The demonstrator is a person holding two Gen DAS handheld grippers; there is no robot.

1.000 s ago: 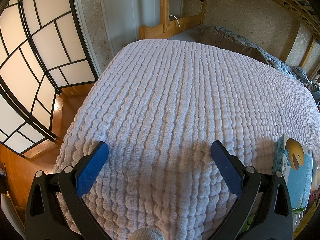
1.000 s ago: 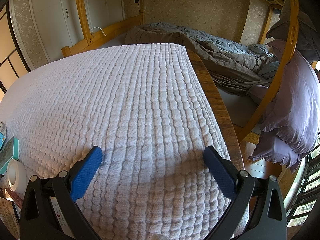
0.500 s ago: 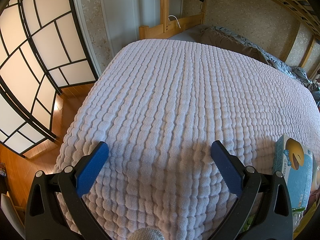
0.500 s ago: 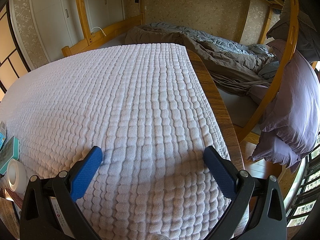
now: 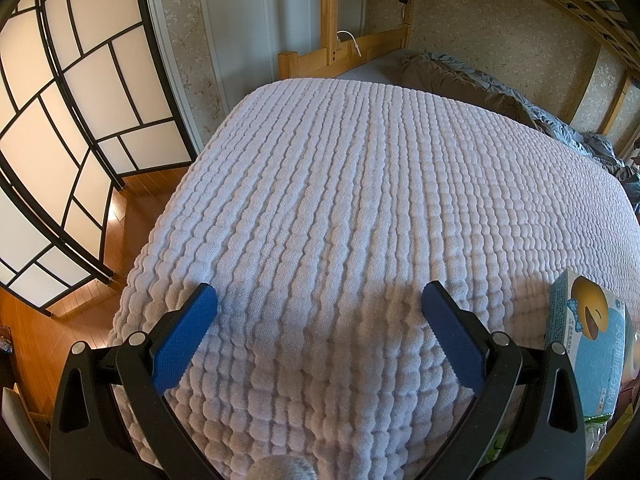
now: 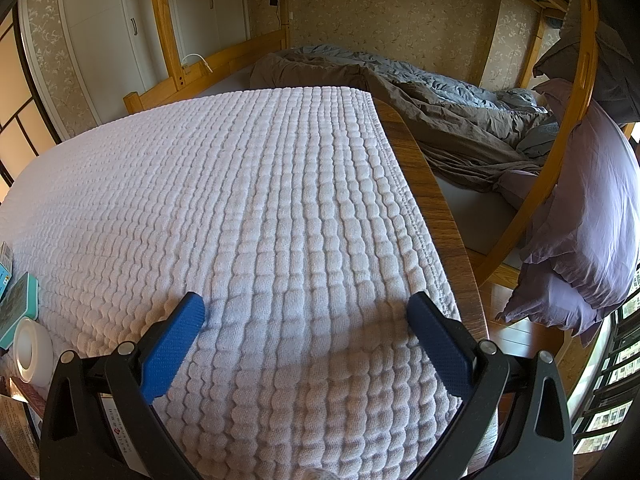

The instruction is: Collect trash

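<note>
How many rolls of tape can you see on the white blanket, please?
1: a white tape roll at the blanket's near left edge, beside the right gripper's left finger. More may be hidden off-frame.

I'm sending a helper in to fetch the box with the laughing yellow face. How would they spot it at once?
Start at the wide table covered by a white waffle-textured blanket. Follow its near edge towards the side of the wooden bunk bed. There a flat light-blue cardboard box rests, beside a white tape roll; it alone carries a round yellow laughing face.
</note>
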